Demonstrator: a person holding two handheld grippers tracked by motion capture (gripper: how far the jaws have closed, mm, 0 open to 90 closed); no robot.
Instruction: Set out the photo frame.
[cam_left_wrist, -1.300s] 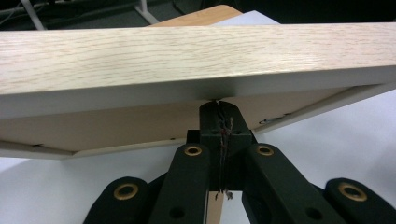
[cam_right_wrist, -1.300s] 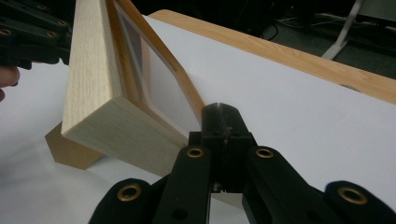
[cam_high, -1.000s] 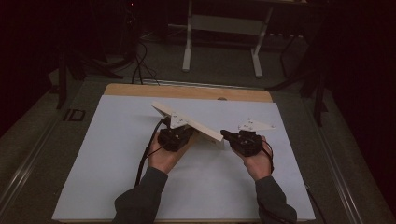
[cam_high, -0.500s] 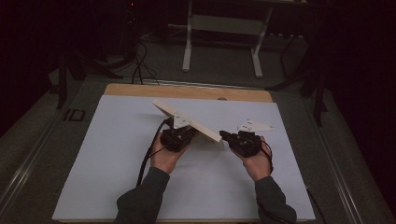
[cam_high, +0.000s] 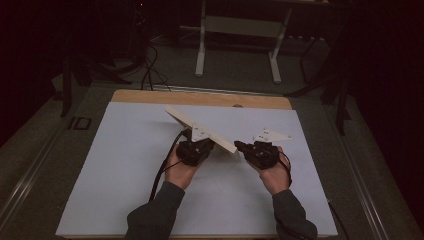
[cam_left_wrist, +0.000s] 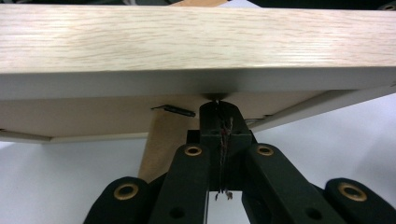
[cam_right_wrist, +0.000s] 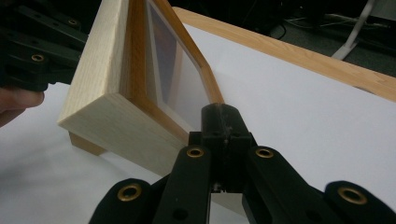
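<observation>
Frame was pale, matt, open-grained wood with a glossy pane; gripper was matt black plastic with brass-coloured rivets.

We see two black grippers, the left gripper and the right gripper, each one in a hand of the person. Both forearms wear dark grey long sleeves. A pale grey three-cornered plate with small dark holes sits on top of the right gripper, and a black cable trails from the left gripper beside the left sleeve. In the left gripper view, the jaws are matte black bars with brass-coloured rivets at their joints; thin wires run down the narrow seam between them. In the right gripper view we see the same black bars and brass rivets.
</observation>
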